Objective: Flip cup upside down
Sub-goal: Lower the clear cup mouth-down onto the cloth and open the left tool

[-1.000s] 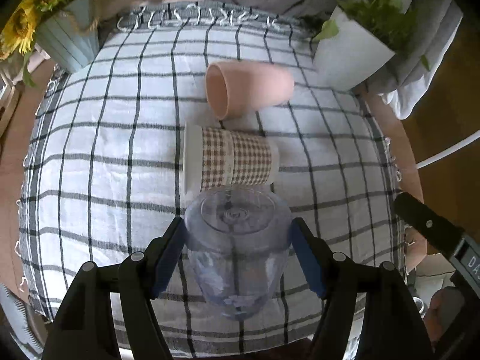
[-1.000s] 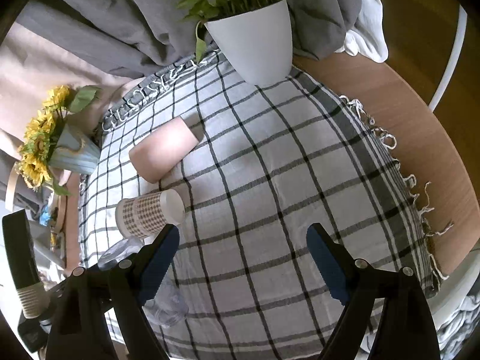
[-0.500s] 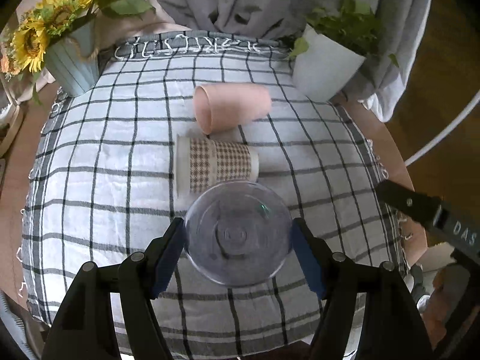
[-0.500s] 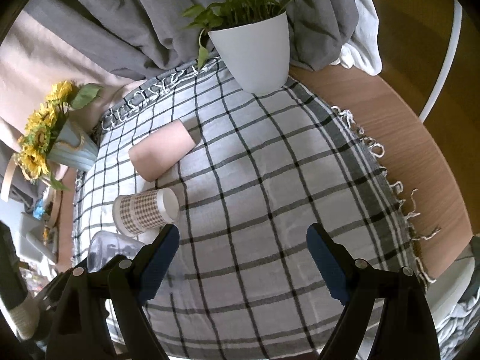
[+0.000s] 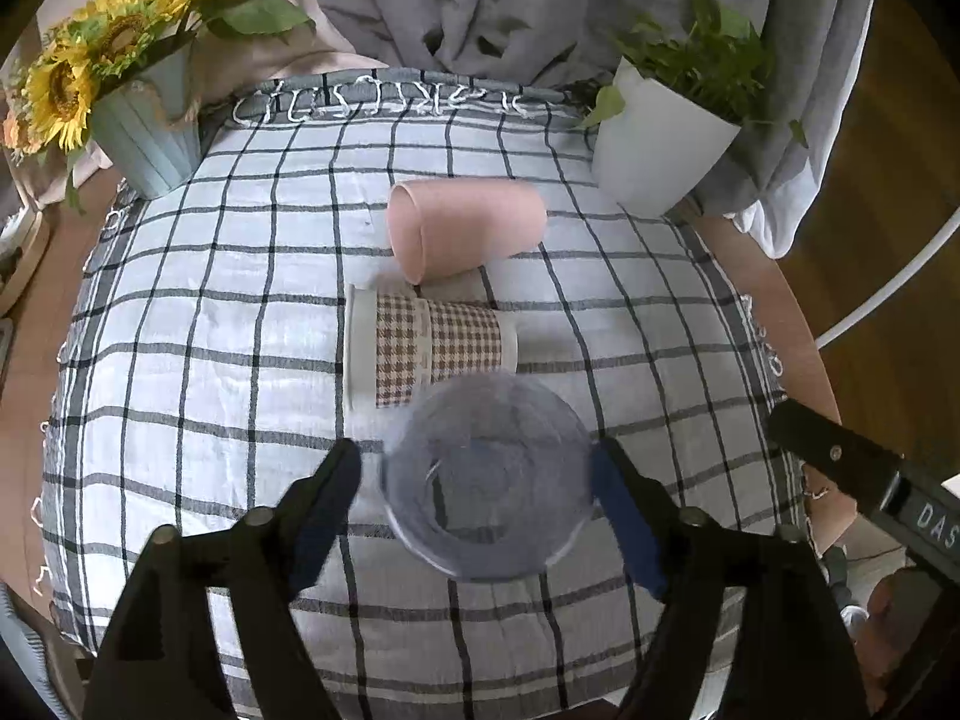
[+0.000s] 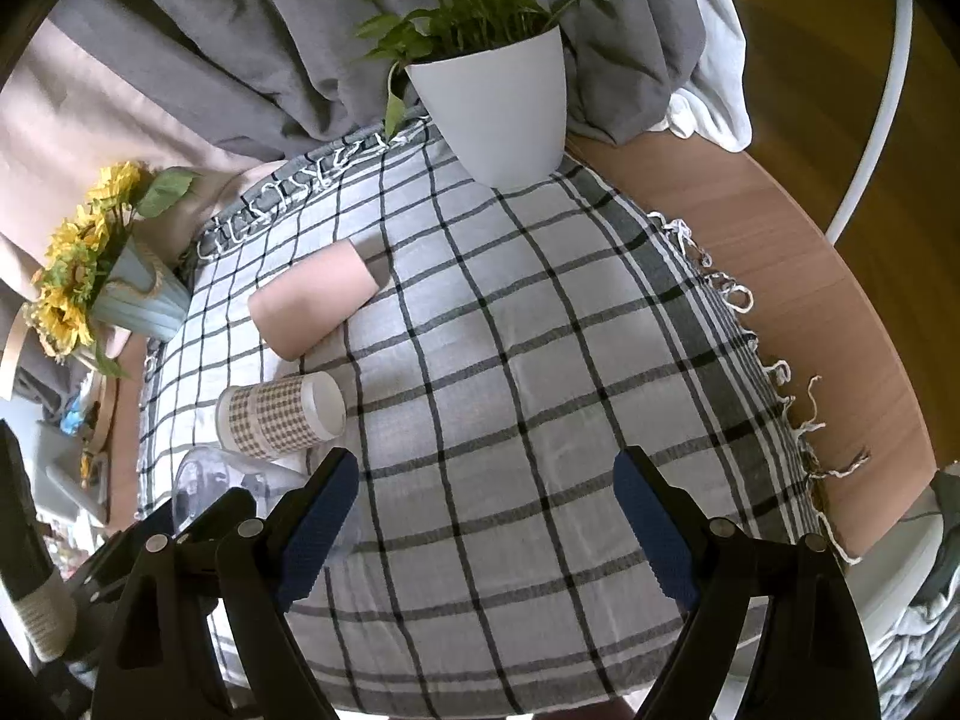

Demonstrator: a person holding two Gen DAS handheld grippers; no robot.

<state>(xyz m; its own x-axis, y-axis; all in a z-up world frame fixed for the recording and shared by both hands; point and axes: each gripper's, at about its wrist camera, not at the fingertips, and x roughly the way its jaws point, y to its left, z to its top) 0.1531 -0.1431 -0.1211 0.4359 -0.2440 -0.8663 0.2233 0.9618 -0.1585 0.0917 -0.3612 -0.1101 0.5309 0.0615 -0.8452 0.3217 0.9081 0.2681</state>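
Observation:
A clear plastic cup (image 5: 486,477) sits between the fingers of my left gripper (image 5: 477,483), its round end facing the camera, above the checked cloth. The left finger stands a small gap off the cup, the right finger touches it, so the jaws are open. The cup also shows low at the left in the right wrist view (image 6: 210,477). My right gripper (image 6: 486,519) is open and empty over the cloth, to the right of the cups.
A houndstooth paper cup (image 5: 429,354) and a pink cup (image 5: 465,228) lie on their sides on the checked cloth (image 5: 210,360). A sunflower vase (image 5: 147,132) stands back left, a white plant pot (image 5: 654,150) back right. Bare wooden table (image 6: 810,300) lies right.
The left gripper has opened: its left finger has come away from the clear cup. The cup went from bottom-up a second ago to end-on to the camera. The right gripper stayed open and drew back slightly.

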